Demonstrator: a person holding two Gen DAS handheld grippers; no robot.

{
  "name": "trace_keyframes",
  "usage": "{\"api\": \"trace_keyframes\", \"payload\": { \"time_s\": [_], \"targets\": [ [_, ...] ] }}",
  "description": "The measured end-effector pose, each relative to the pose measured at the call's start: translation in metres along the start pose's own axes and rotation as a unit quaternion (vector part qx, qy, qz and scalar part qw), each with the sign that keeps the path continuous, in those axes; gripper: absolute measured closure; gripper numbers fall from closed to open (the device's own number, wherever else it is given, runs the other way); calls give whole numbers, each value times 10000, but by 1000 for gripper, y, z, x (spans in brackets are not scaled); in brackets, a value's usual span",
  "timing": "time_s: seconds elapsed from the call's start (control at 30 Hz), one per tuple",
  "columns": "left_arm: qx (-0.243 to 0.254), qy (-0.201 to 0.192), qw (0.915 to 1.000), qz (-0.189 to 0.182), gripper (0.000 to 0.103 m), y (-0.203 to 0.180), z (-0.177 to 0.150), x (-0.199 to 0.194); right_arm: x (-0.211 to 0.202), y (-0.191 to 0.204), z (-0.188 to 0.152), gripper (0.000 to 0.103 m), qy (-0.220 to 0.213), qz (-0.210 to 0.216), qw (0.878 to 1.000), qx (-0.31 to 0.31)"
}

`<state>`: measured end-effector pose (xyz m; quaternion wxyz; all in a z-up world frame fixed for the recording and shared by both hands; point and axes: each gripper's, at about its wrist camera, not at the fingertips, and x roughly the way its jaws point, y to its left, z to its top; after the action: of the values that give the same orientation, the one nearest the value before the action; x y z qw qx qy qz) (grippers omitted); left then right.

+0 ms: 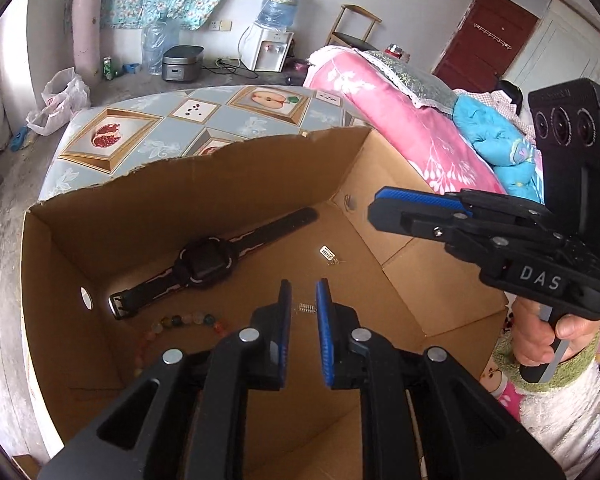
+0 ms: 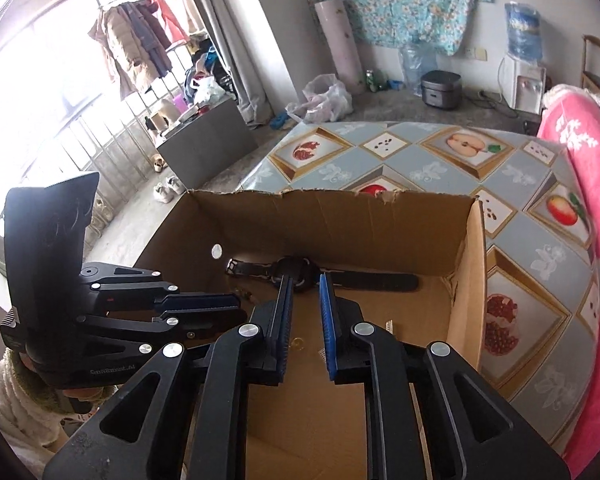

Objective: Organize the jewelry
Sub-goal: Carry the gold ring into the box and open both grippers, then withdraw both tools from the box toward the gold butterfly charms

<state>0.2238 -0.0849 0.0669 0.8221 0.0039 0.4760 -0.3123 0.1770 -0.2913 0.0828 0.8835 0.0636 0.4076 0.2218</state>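
Both grippers angled down, side by side.
Left gripper and right gripper each show a narrow gap, nothing between the blue pads.

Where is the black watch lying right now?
In the left wrist view the black watch lies flat on the cardboard box floor along the far wall, just beyond the bead bracelet.

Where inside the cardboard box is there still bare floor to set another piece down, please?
The right half of the cardboard box floor is bare, between the small silver earring and the right wall. The near floor under the left hand-held gripper is also free. It is crowded along the far-left side: the black watch, the bead bracelet and a second small earring.
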Motion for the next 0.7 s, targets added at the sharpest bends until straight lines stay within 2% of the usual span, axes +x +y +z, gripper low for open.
{"api": "trace_keyframes", "payload": {
  "time_s": [0.13,0.3,0.5,0.7],
  "targets": [
    [-15,-60,10000,47,90,2,-1,-4,-11,-1,2,88,-169,-69,9998,-16],
    [23,-259,9996,112,89,3,-3,-18,-25,-2,0,82,-373,-121,9992,26],
    [91,-687,9975,167,89,-1,-21,-57,-53,5,-9,74,-718,-186,9972,5],
    [194,-1271,9915,221,76,-6,-58,-109,-94,15,-38,59,-1172,-122,9930,14]
  ]
}}
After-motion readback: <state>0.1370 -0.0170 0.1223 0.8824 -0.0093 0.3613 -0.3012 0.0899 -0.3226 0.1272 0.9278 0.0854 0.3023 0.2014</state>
